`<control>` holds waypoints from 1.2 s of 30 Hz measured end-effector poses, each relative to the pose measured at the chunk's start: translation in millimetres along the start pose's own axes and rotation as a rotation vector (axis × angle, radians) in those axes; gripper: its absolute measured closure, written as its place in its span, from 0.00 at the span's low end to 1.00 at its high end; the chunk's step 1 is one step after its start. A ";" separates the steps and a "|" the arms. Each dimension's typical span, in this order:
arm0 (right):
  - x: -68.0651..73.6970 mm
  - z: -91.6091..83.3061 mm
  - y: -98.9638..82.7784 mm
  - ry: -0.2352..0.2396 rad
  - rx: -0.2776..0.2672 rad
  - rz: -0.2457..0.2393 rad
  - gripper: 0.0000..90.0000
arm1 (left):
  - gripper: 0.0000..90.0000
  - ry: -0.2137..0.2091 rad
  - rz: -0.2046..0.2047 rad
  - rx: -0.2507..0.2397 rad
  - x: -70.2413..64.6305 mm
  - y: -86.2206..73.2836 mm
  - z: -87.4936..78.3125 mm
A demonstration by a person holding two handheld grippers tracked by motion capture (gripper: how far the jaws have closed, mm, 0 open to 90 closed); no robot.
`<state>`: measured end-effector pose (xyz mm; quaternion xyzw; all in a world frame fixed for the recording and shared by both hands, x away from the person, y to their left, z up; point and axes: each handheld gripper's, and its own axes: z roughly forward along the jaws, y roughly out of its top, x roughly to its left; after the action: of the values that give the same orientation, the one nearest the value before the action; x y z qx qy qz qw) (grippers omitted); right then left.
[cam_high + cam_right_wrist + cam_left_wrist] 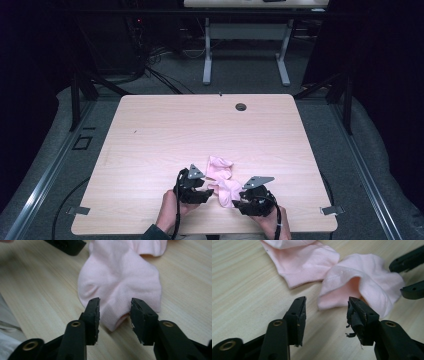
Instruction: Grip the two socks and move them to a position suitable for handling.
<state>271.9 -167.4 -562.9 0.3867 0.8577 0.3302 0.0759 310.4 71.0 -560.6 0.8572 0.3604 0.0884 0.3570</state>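
Two pale pink socks lie near the table's front middle. The nearer sock [227, 192] [364, 277] [120, 277] lies between my two grippers, and the farther sock [220, 167] [304, 260] [150, 246] touches its far end. My left gripper [209, 193] [327, 305] is open, its jaws just short of the nearer sock's gaping cuff. My right gripper [236, 201] [115, 306] is open too, with its jaws either side of that sock's opposite end, low over the wood. The right gripper's jaws also appear at the right edge of the left gripper view.
The light wooden table [165, 135] has a round cable hole [241, 106] near its far edge. A person's hands hold the grippers at the front edge. Beyond the table stand another desk's white legs [207, 55] and floor cables.
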 end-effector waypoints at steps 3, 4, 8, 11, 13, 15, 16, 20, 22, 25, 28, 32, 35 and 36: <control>-1.0 4.7 -2.6 -0.003 0.003 0.006 0.81 | 0.59 0.004 0.007 0.021 1.5 3.0 6.1; -1.8 4.7 -3.6 -0.005 -0.001 0.013 0.85 | 0.60 -0.005 0.002 0.027 2.1 3.7 7.5; -3.7 3.7 -6.3 0.019 -0.011 0.027 0.93 | 0.66 0.005 0.017 0.034 1.5 6.4 14.1; -5.0 2.6 -7.3 0.027 -0.023 0.034 0.94 | 0.74 0.004 0.040 0.044 -2.2 8.2 19.0; -6.2 0.6 -7.6 0.031 -0.029 0.035 0.94 | 0.82 -0.007 0.049 0.040 -3.2 9.1 21.4; -7.0 -2.8 -7.3 0.037 -0.044 0.039 0.94 | 0.91 0.006 0.054 0.024 -4.9 9.4 22.1; -7.5 -5.5 -6.7 0.036 -0.051 0.038 0.94 | 0.96 0.005 0.057 0.008 -5.1 9.6 20.2; -10.5 -20.1 -1.8 0.043 -0.103 0.041 0.94 | 0.99 0.039 0.086 -0.038 -5.7 9.2 6.8; -11.3 -26.1 1.9 0.048 -0.124 0.040 0.94 | 1.00 0.084 0.114 -0.067 -5.9 9.3 -7.4; -10.7 -33.7 12.0 0.060 -0.159 0.030 0.94 | 1.00 0.206 0.201 -0.114 -8.7 10.3 -43.5; -4.6 -34.8 26.0 0.081 -0.180 -0.001 0.94 | 1.00 0.277 0.275 -0.147 -17.7 9.5 -72.0; -4.4 -30.1 28.6 0.077 -0.129 -0.015 0.94 | 0.98 0.240 0.344 -0.085 -35.0 -2.4 -74.2; -17.6 -25.3 16.2 0.069 -0.053 0.019 0.94 | 0.90 0.150 0.303 -0.023 -34.5 -17.9 -56.9; -21.2 -23.9 13.0 0.064 -0.044 0.022 0.94 | 0.86 0.107 0.274 -0.017 -31.7 -22.4 -52.8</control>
<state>285.2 -188.4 -539.0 0.3838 0.8478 0.3621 0.0532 253.4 89.2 -534.0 0.8895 0.2577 0.1850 0.3290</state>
